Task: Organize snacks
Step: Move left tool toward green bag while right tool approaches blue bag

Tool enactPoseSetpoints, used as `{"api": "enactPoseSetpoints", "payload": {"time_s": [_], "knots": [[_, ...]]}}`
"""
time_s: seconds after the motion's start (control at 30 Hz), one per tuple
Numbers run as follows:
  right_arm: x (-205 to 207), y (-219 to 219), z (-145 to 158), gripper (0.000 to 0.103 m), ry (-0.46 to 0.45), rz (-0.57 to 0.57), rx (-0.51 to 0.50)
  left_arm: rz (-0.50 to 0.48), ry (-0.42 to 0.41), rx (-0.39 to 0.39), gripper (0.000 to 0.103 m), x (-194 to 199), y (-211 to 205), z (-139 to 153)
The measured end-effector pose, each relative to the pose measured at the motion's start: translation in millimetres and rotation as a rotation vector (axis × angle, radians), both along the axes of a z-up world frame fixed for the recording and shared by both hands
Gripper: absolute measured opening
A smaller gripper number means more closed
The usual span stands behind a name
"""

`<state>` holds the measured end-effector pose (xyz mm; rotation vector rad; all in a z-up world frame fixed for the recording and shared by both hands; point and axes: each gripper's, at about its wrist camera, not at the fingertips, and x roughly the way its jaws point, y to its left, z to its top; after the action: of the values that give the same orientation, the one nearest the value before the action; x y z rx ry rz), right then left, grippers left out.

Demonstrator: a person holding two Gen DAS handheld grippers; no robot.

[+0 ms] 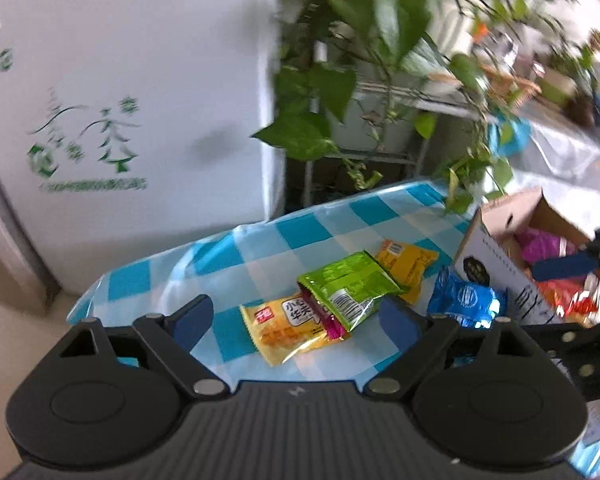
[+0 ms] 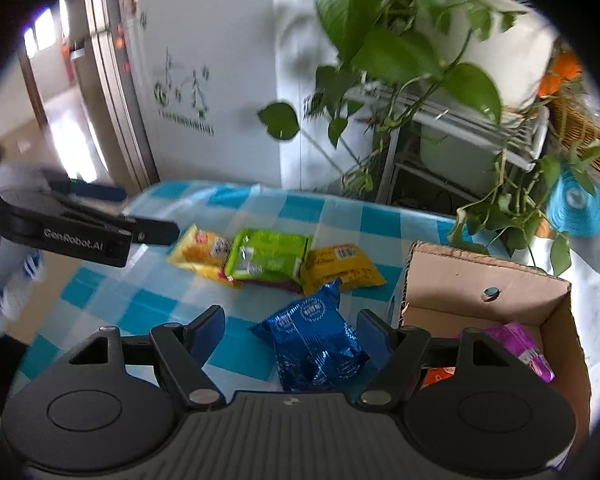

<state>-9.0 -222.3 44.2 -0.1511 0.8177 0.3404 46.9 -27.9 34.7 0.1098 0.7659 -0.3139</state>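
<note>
Several snack packets lie on the blue-checked tablecloth (image 1: 236, 252). A green packet (image 1: 350, 286) lies over a yellow packet (image 1: 288, 326), with another yellow packet (image 1: 410, 266) behind and a blue packet (image 1: 466, 300) by the cardboard box (image 1: 496, 264). My left gripper (image 1: 296, 316) is open and empty, above the green and yellow packets. My right gripper (image 2: 290, 330) is open and empty, with the blue packet (image 2: 316, 344) between its fingers. The green packet (image 2: 266, 256) and the cardboard box (image 2: 484, 284), holding a purple packet (image 2: 518, 346), also show there.
A white cabinet (image 1: 120, 100) stands behind the table on the left. A potted vine on a wire rack (image 1: 364, 92) hangs over the far edge. The left gripper (image 2: 88, 228) shows in the right wrist view, at the left. The table's left edge is close.
</note>
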Motion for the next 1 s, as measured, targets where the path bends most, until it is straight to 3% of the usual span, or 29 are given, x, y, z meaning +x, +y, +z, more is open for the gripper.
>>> {"api": "enactPoseSetpoints", "payload": {"time_s": [0.67,1.0], "knots": [[29.4,24.8,-46.6,0.078,0.058,0.064,-0.222,-0.351,0.054,0.073,0.088,49.3,-38.7,-47.1],[27.5,24.9,-50.5,0.068,0.087,0.094,-0.244,-0.469,0.032,0.119,0.088,61.9,-60.2,-58.0]]}}
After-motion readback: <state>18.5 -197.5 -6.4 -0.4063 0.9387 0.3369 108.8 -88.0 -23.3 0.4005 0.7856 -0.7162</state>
